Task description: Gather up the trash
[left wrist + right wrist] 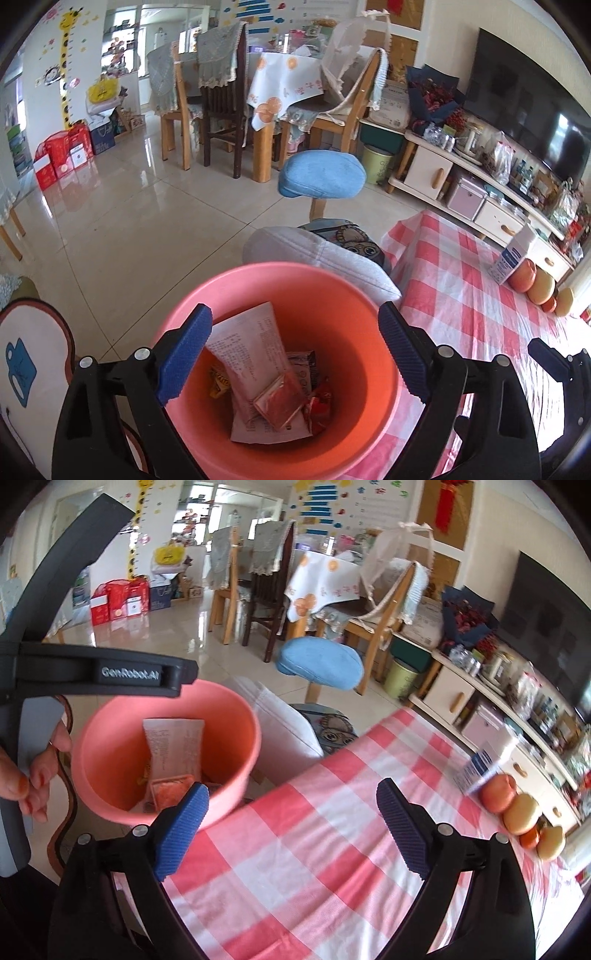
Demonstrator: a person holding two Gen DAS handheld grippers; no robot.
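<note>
— Trash: where?
— Down inside the pink bin, just off the left edge of the checked tablecloth; white wrapper on top, red packets beneath.
— Left gripper?
— Spread wide over the bin's mouth, clamping nothing.
— Right gripper?
— Likewise apart, above the cloth. Further right, a carton beside a row of fruit.

Wrapper print too small to read; carton blurred; bucket base cut off.

"GenRobot.AI" on left gripper, seemingly
</note>
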